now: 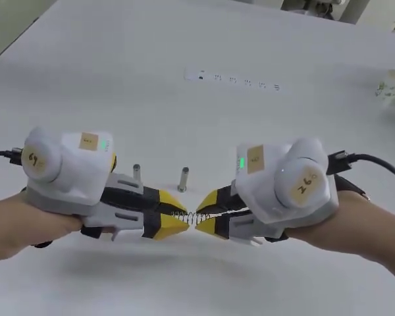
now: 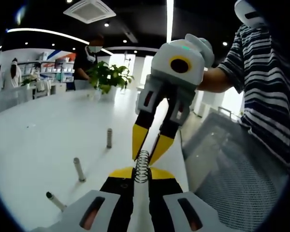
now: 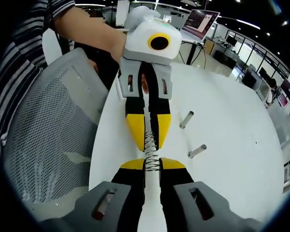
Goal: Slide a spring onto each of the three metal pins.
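A small coiled metal spring [image 1: 192, 217] hangs level above the white table, stretched between two yellow-tipped grippers that meet nose to nose. My left gripper [image 1: 183, 222] is shut on one end and my right gripper [image 1: 203, 222] on the other. In the left gripper view the spring [image 2: 142, 165] rises from my left gripper [image 2: 141, 174] to the right gripper [image 2: 146, 152]. In the right gripper view the spring [image 3: 151, 147] joins my right gripper [image 3: 152, 165] to the left gripper [image 3: 149, 135]. Three bare metal pins [image 2: 109, 137] [image 2: 78, 169] [image 2: 55, 201] stand on the table; two pins [image 1: 137, 172] [image 1: 183, 179] stand just behind the grippers.
A white power strip [image 1: 232, 79] lies farther back on the table [image 1: 118, 79]. A small pale object [image 1: 390, 89] sits at the far right edge. A grey mesh chair [image 3: 53, 121] is beside the table's near edge. A potted plant [image 2: 108, 75] and a standing person [image 2: 89, 53] are beyond the table.
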`<state>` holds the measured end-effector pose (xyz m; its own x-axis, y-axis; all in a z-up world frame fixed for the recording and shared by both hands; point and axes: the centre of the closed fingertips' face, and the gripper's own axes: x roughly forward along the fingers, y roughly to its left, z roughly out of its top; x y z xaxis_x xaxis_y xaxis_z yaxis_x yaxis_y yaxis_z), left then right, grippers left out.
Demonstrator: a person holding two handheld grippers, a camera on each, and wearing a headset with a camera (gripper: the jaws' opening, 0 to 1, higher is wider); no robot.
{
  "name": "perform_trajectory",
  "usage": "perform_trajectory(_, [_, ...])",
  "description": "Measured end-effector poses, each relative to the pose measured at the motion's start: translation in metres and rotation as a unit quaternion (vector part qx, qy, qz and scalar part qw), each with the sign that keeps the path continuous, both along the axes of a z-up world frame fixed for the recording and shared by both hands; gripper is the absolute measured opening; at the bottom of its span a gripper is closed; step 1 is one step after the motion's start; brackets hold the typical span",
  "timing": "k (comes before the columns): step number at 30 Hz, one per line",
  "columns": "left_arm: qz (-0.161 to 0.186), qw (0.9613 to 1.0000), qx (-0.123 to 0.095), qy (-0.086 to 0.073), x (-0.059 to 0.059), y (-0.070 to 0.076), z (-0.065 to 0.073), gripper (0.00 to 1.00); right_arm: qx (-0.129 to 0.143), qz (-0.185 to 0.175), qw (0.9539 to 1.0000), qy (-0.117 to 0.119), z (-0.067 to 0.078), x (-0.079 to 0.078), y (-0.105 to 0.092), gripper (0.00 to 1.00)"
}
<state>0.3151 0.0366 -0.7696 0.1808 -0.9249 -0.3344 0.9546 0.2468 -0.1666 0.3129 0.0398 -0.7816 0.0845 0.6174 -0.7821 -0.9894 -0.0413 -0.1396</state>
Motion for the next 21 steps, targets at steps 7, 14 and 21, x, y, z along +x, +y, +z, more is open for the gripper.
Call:
perform_trajectory(7, [-0.005,1.0,0.0,-0.002,-0.001,-0.001,0.0,0.02,0.008,-0.008,0.9999,0.009,0.0,0.0,-0.001,0.08])
perform_trajectory(14, [-0.019,0.9998,-0.003,0.002,-0.004,-0.002,0.003,0.02,0.014,-0.004,0.9999,0.009,0.0,-0.001,-0.005,0.1])
perform_trajectory(21, [-0.035,0.9994,0.0,0.003,-0.009,-0.003,0.003,0.02,0.023,-0.004,0.9996,0.018,-0.004,-0.006,-0.012,0.11])
